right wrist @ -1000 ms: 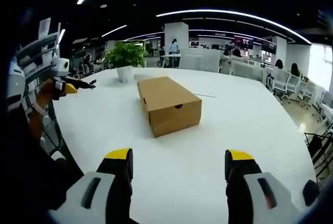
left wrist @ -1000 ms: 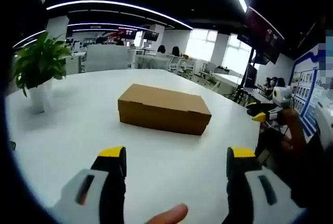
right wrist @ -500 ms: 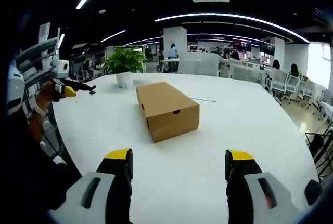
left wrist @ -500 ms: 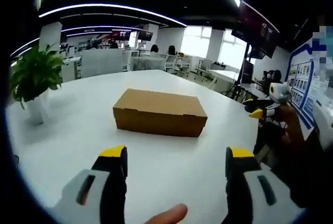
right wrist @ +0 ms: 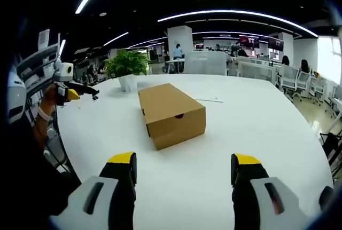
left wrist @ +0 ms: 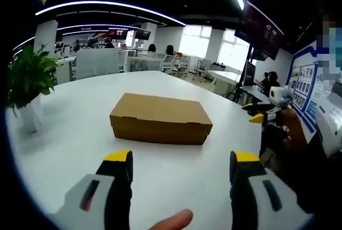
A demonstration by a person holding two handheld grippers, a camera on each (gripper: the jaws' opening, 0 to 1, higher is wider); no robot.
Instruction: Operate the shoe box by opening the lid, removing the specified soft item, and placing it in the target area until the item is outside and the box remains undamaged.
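We see the shoe box [left wrist: 160,118] lying flat on the white worktop [left wrist: 69,134], lid closed. In the left gripper view its long side faces us, long axis running across the picture. In the right gripper view the shoe box [right wrist: 171,113] shows a short end with a small round hole, long axis running away toward the potted plant [right wrist: 127,68] beyond it. Our left tool [left wrist: 180,166] and right tool [right wrist: 181,168] both stand spread wide, holding nothing, short of the box.
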